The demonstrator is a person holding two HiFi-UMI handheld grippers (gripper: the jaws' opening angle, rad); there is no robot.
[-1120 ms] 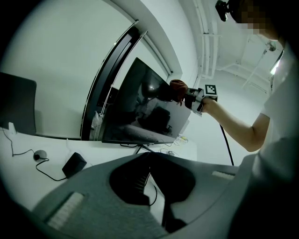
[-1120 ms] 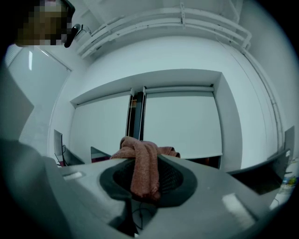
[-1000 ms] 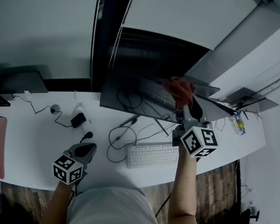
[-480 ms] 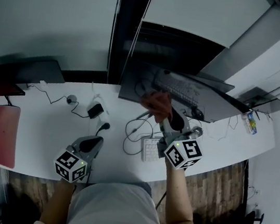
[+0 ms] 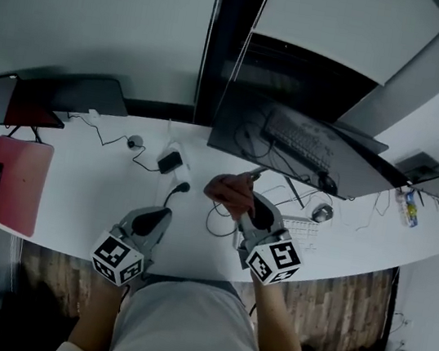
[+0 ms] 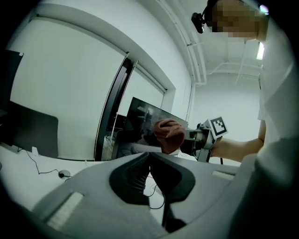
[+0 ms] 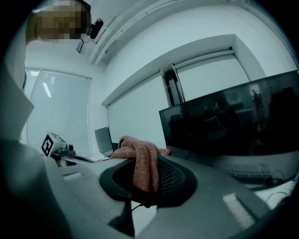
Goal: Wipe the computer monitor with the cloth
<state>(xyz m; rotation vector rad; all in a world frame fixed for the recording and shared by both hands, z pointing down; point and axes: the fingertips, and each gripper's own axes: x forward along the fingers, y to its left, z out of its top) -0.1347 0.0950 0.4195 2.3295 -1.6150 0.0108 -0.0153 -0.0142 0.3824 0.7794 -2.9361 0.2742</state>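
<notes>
The dark computer monitor [image 5: 290, 145] stands at the back of the white desk [image 5: 85, 191], its screen reflecting the keyboard. My right gripper [image 5: 245, 205] is shut on a bunched reddish-brown cloth [image 5: 228, 190], held above the desk in front of the monitor's lower left corner and apart from the screen. In the right gripper view the cloth [image 7: 140, 163] is pinched between the jaws, with the monitor [image 7: 233, 121] to the right. My left gripper [image 5: 159, 221] hangs low near the desk's front edge, shut and empty; from its view the cloth [image 6: 169, 135] shows ahead against the monitor [image 6: 140, 126].
A white keyboard [image 5: 304, 228] and mouse [image 5: 322, 212] lie right of the cloth among loose cables [image 5: 221, 220]. A power adapter [image 5: 169, 162] and a plug [image 5: 180, 187] sit mid-desk. A red pad [image 5: 12, 183] and a laptop [image 5: 67, 97] are at the left.
My right gripper has carried the cloth leftward and down, from the monitor's middle to off its lower left corner. The head view has shifted, so the scene sits further right. The left gripper stayed low.
</notes>
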